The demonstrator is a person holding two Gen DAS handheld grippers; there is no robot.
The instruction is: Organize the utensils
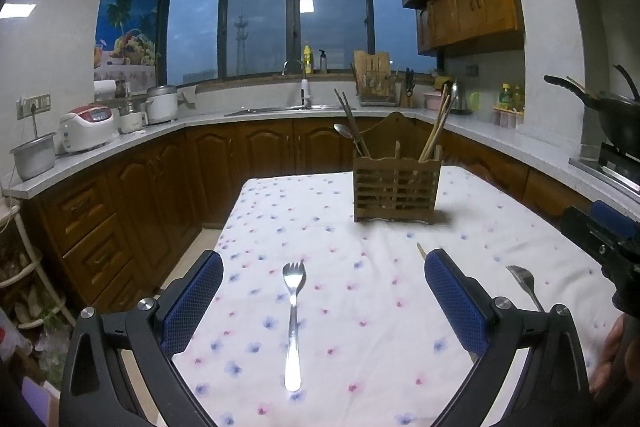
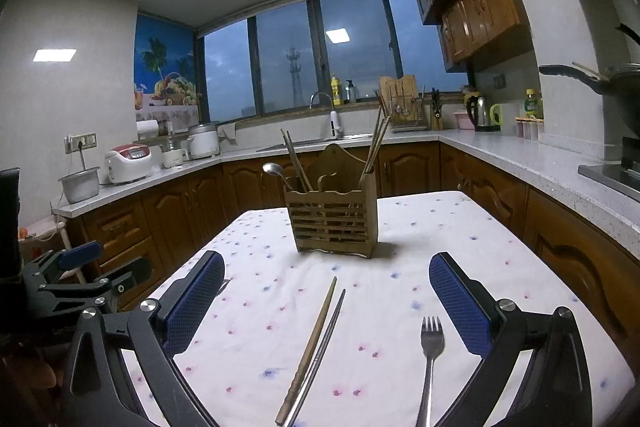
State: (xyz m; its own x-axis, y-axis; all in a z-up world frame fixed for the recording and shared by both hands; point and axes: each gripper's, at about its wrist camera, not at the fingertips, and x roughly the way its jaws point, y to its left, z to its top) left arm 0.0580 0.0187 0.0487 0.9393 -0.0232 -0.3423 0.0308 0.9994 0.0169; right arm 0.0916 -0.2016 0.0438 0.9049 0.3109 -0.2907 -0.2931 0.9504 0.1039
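Left wrist view puts your left hand-held gripper (image 1: 323,301) spread wide and empty over a fork (image 1: 293,319) lying on the bench (image 1: 280,219). Your right hand-held gripper (image 2: 326,305) is equally released above chopsticks (image 2: 316,351). Next: lower, clamp, carry to the wooden holder (image 1: 394,187).

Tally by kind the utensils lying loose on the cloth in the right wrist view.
Chopsticks: 2
Fork: 1
Total: 3
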